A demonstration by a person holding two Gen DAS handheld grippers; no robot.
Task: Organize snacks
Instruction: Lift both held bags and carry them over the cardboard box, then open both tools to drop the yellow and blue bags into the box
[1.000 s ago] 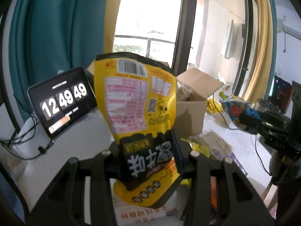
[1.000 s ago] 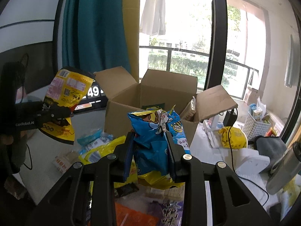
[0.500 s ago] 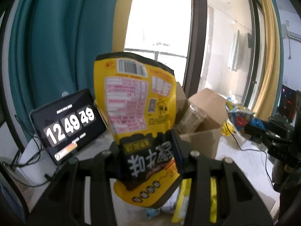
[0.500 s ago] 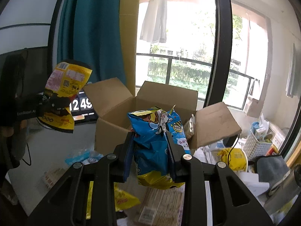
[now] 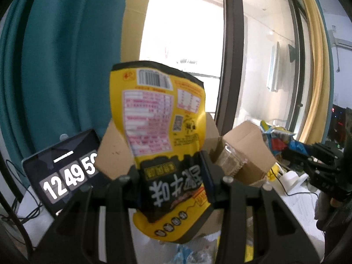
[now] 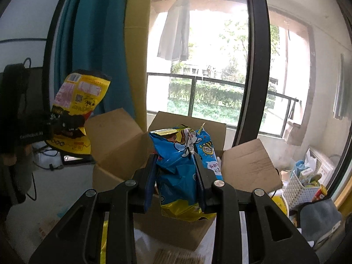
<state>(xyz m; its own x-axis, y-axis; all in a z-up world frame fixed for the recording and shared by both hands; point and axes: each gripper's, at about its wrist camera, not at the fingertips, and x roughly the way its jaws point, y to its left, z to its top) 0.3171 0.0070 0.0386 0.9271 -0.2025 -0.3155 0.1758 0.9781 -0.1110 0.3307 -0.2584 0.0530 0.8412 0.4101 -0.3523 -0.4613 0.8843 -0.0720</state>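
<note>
Ahead of my left hand-held gripper (image 5: pixel 173 189), its jaws pinch one yellow bag (image 5: pixel 162 118) by its lower half, so it stands upright, barcode on top, raised before the open box (image 5: pixel 248 151) it probably belongs in. Through the right view, my right hand-held gripper (image 6: pixel 176 176) clamps one blue bag (image 6: pixel 182 154) upright just before that single box, all four flaps spread, one basket (image 6: pixel 297 189) on the counter (image 6: pixel 55 189) beyond.

Daylight is pouring through the window (image 6: pixel 206 83) ahead of me. Teal curtains (image 5: pixel 61 61) are hanging left of it.
</note>
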